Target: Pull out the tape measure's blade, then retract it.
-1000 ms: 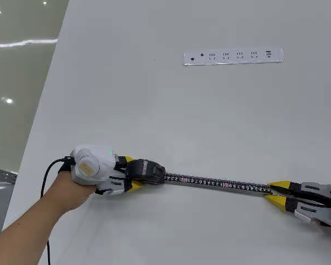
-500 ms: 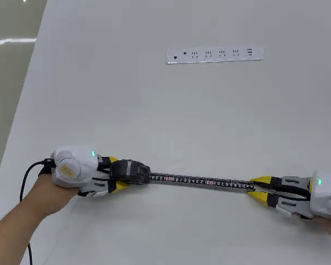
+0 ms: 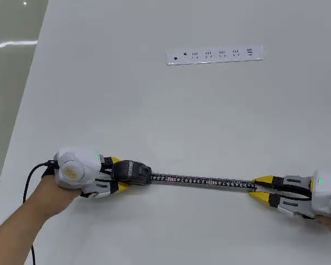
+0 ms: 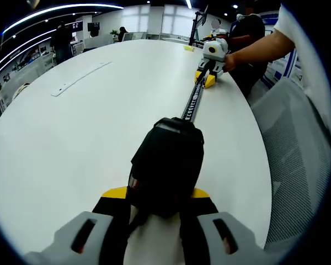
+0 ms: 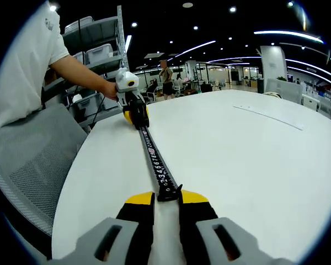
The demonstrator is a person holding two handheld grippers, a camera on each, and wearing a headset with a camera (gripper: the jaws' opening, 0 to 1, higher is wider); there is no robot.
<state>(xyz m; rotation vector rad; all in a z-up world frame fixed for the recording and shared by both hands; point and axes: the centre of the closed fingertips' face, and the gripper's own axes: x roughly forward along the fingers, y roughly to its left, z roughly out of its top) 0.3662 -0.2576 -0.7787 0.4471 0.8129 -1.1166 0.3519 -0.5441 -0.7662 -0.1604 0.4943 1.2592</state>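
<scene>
Now the left gripper clamps the black tape measure case at the white table's near edge; the right gripper pinches the tip of its dark numbered blade, stretched between them.

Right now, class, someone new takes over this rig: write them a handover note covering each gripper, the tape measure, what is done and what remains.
Left gripper: shut on the black tape measure case, low over the white table.
Right gripper: shut on the tip of the dark numbered blade.
Done: blade pulled out, stretched straight along the table between the two grippers.
Left: retract the blade into the case.
</scene>
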